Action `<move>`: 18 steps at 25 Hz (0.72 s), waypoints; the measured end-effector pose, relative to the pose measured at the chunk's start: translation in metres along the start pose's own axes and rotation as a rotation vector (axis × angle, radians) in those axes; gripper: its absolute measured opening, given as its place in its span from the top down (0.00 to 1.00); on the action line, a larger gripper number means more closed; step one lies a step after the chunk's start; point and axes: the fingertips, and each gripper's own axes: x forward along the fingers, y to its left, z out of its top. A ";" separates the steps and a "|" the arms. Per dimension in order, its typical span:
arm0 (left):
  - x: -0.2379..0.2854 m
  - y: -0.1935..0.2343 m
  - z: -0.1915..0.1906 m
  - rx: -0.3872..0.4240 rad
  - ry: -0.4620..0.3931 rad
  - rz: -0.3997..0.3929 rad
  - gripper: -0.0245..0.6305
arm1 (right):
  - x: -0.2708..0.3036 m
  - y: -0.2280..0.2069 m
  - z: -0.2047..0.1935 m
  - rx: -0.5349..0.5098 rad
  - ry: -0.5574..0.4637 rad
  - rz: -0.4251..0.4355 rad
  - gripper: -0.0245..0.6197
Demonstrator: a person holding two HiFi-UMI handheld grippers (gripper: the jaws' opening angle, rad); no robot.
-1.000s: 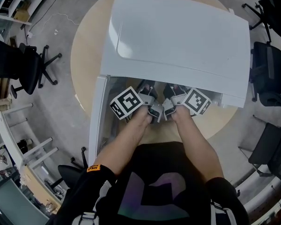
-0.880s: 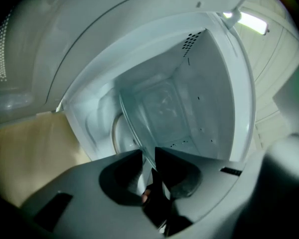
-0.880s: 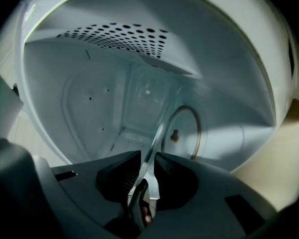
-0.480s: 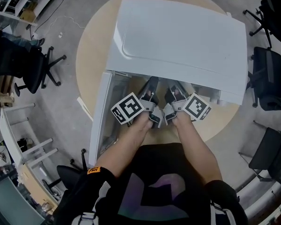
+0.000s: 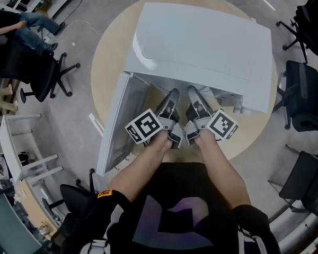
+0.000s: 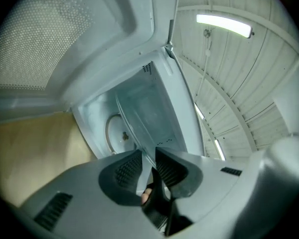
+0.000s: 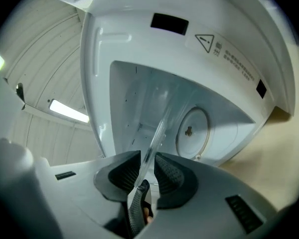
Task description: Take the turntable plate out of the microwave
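One glass turntable plate (image 7: 162, 118) sits partly inside the open microwave (image 5: 201, 41), seemingly raised off the drive hub (image 7: 189, 130). The open front faces the counter's (image 5: 108, 62) near edge. The left gripper (image 6: 148, 158) and right gripper (image 7: 148, 161) each pinch the plate's near rim. The left jaws have just been opening slightly, with the rim between them.

The biggest risk, in my judgement, is smooth glass slipping from these thin rim grips and dropping. A lesser one is uneven lifting knocking the far rim against the microwave's inside or the door (image 5: 115, 126).

Count: one counter, one microwave, one door, one plate, two grippers, one hub.
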 end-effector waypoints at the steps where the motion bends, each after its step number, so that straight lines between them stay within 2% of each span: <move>1: -0.004 -0.002 -0.004 0.002 -0.009 -0.001 0.78 | -0.005 0.002 -0.001 -0.002 0.005 0.008 0.83; 14: -0.057 -0.018 -0.042 -0.005 -0.153 0.012 0.78 | -0.053 0.023 -0.025 -0.017 0.127 0.090 0.83; 18: -0.073 -0.021 -0.056 -0.007 -0.186 0.013 0.78 | -0.072 0.022 -0.033 -0.037 0.162 0.078 0.83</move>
